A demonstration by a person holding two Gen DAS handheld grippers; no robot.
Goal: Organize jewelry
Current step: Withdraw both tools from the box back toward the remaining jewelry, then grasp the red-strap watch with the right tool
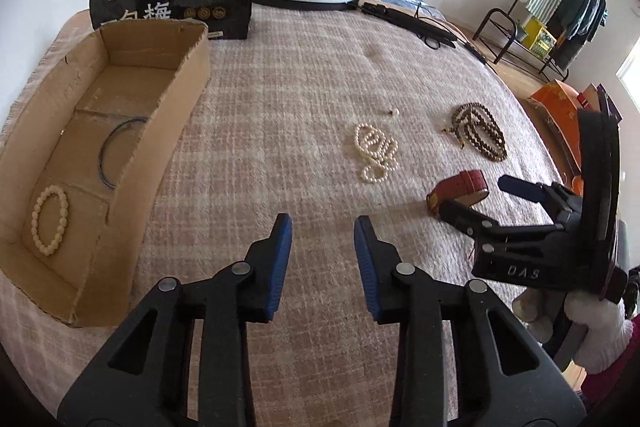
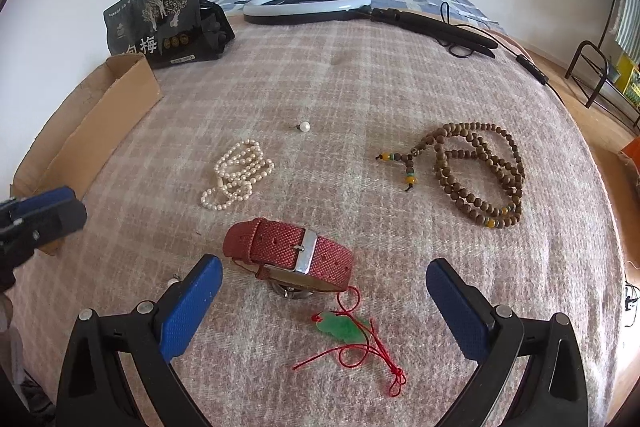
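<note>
Right wrist view — right tongs (image 2: 324, 301) wide over red watch (image 2: 290, 251); left tongs (image 1: 323, 255) open — empty

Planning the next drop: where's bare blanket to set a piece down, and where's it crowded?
Free: the wide strip between the cardboard box and the pearl necklace; also beyond the single pearl up to the ring light. Crowded: near the right gripper, where watch and jade pendant lie close, wooden beads to the right.
</note>
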